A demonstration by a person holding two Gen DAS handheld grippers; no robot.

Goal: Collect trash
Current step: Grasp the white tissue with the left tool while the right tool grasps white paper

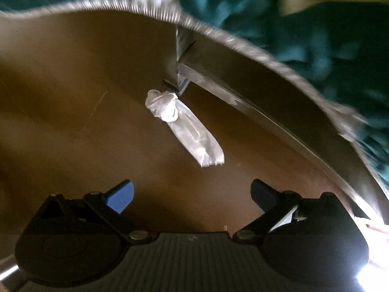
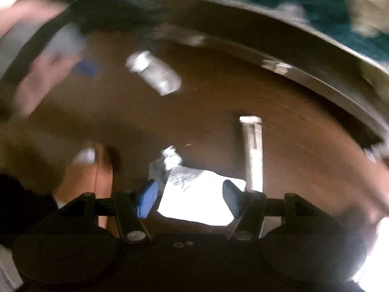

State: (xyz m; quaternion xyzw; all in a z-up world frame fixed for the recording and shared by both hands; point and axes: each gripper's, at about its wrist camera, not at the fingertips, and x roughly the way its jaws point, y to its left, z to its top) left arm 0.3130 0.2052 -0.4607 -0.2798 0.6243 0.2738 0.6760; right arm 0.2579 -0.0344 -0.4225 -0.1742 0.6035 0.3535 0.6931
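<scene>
In the left wrist view a crumpled silvery wrapper lies on a round brown table. My left gripper is open just short of it, with nothing between its blue pads. In the right wrist view, which is blurred, my right gripper is open around a flat white and silver packet on the table; the pads stand on either side without gripping. The same wrapper lies further off, and a pale stick-shaped packet lies to the right. The left gripper's blue pad shows at upper left.
The table has a ribbed metal rim and a metal strip reflected along its edge. A teal shaggy rug lies beyond. A person's hand and arm are at left, and a brown object stands near the right gripper.
</scene>
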